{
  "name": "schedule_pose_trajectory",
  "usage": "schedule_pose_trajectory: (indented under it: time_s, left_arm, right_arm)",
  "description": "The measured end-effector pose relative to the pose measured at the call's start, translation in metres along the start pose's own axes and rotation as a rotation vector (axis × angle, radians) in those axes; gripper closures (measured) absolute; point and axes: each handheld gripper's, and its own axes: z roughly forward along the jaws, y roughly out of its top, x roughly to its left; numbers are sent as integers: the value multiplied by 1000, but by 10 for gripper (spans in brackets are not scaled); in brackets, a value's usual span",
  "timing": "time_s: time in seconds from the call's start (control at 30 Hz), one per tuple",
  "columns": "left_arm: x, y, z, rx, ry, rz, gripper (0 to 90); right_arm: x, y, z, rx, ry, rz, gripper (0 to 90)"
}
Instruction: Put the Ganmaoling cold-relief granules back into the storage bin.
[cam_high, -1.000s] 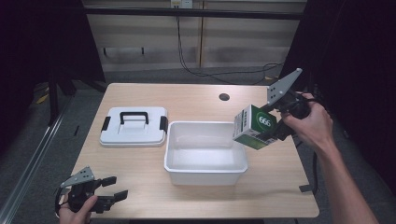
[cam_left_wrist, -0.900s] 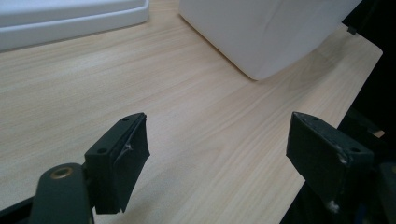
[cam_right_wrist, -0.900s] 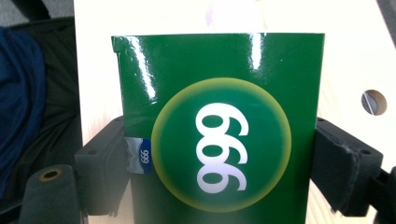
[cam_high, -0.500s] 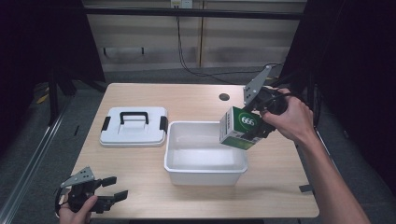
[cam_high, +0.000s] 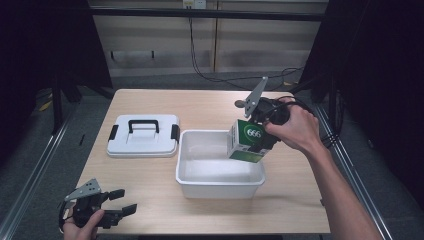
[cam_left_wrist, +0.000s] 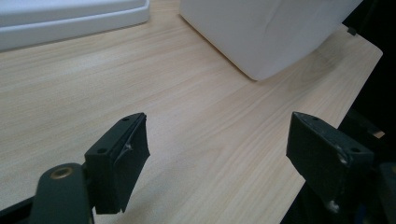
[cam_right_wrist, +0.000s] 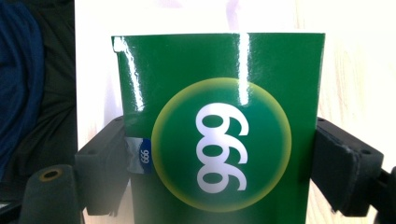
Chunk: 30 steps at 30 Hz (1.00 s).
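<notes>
A green box (cam_high: 247, 140) with a white "666" in a yellow-ringed circle hangs tilted over the right rim of the white tub (cam_high: 192, 175). My right gripper (cam_high: 261, 131) is shut on the green box (cam_right_wrist: 219, 130), one black jaw pressed on each side of it. At the table's front left corner my left gripper (cam_high: 124, 201) rests low over the wood, open, with bare tabletop between its jaws (cam_left_wrist: 219, 154).
A white lid with a black handle (cam_high: 143, 134) lies flat left of the tub. The tub's side wall (cam_left_wrist: 266, 32) and the lid's edge (cam_left_wrist: 70, 18) lie ahead of the left gripper. A small dark hole (cam_high: 238, 104) marks the table's far right.
My right gripper has carried the green box leftward and lower, from beside the tub's right edge to over its right rim. The left gripper has stayed still.
</notes>
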Motion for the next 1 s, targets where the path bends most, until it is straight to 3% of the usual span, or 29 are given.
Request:
schedule_pose_trajectory:
  time_s: [0.2, 0.4, 0.5, 0.6, 0.7, 1.0]
  left_arm:
    - [0, 0, 0, -1, -1, 1, 209]
    - [0, 0, 0, 1, 1, 0, 209]
    - [0, 0, 0, 0, 0, 1, 209]
    - [0, 0, 0, 0, 0, 0, 209]
    - [0, 0, 0, -1, 0, 3, 209]
    - [0, 0, 0, 3, -1, 3, 209]
  right_arm:
    - [0, 3, 8, 30, -5, 2, 158]
    - [2, 5, 31, 53, 20, -24, 158]
    - [1, 7, 43, 110, 16, -21, 158]
    - [0, 8, 46, 119, 21, -22, 157]
    - [0, 9, 51, 165, 22, -11, 156]
    - [-2, 3, 66, 194, 32, -7, 153]
